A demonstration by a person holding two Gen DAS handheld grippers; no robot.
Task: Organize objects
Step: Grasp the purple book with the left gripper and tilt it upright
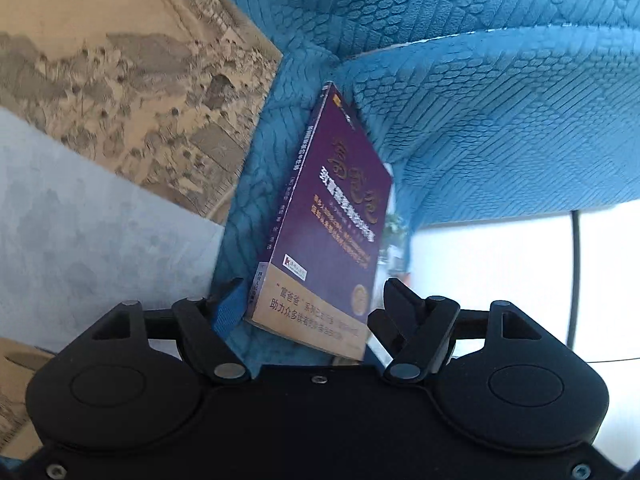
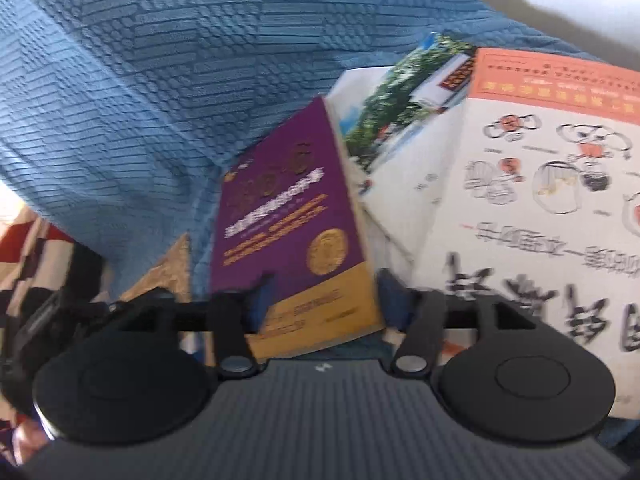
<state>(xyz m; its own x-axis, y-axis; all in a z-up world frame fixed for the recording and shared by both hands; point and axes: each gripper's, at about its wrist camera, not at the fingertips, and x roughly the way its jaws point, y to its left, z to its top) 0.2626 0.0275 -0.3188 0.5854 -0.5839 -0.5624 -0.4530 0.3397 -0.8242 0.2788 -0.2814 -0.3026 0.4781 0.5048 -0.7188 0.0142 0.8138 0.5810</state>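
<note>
A purple book with a gold bottom band (image 1: 332, 216) stands on edge against blue textured sofa cushions (image 1: 480, 80). My left gripper (image 1: 312, 300) is open, a finger on each side of the book's lower end, not clamping it. In the right wrist view the same purple book (image 2: 288, 216) leans on the sofa beside a white book with an orange top band (image 2: 520, 200) and a book with a tree photo cover (image 2: 400, 112). My right gripper (image 2: 320, 296) has its fingers on both sides of the purple book's gold band and looks shut on it.
A beige landscape-print panel (image 1: 132, 80) and a grey surface (image 1: 80, 224) lie left of the sofa. A bright white floor or window area (image 1: 500, 272) with a dark cable shows at right. A red, white and black patterned item (image 2: 36, 248) sits at far left.
</note>
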